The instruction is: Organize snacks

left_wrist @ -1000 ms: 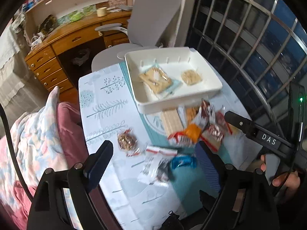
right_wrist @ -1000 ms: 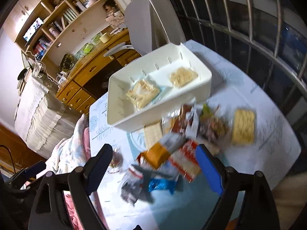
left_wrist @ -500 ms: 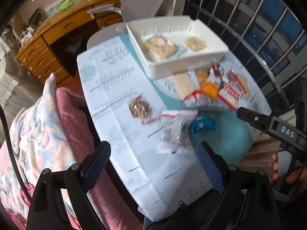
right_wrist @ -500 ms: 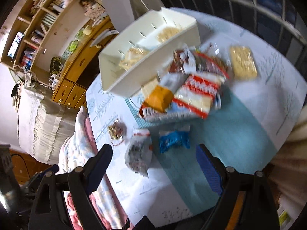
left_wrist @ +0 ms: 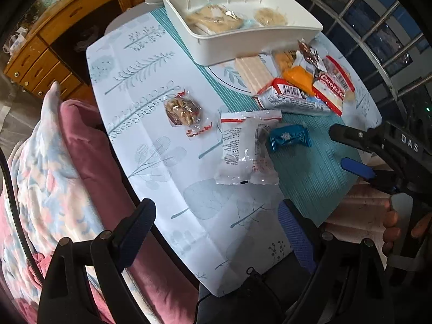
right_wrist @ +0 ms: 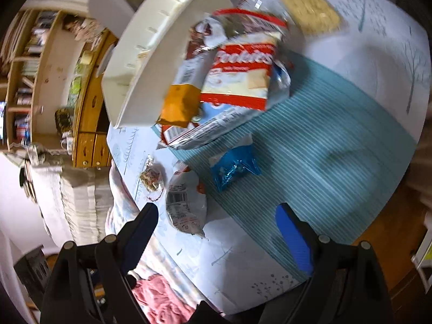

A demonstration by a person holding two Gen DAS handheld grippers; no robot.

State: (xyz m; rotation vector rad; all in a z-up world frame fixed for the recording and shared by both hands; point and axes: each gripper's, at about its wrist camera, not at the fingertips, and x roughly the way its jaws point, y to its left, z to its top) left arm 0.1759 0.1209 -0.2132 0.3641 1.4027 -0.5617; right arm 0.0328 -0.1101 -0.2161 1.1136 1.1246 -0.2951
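Patterned tablecloth [left_wrist: 140,62] fills mid-frame; blue candy wrapper [left_wrist: 290,141] lies lengthwise left-to-right at centre right; left gripper [left_wrist: 216,232] and right gripper [right_wrist: 216,232] both gape, empty.

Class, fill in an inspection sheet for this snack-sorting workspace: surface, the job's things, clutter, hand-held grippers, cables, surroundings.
Surface: table under a leaf-print cloth with a teal striped middle.
Job's things: white tray holding two cracker packs; loose beside it a blue wrapper, white packet, nut bar and cookie pile.
Clutter: nothing seen.
Grippers: left hand-held gripper and right hand-held gripper open, empty, above the table's near edge.
Cables: black cable at the left.
Surroundings: pink blanket, wooden desk, window bars.
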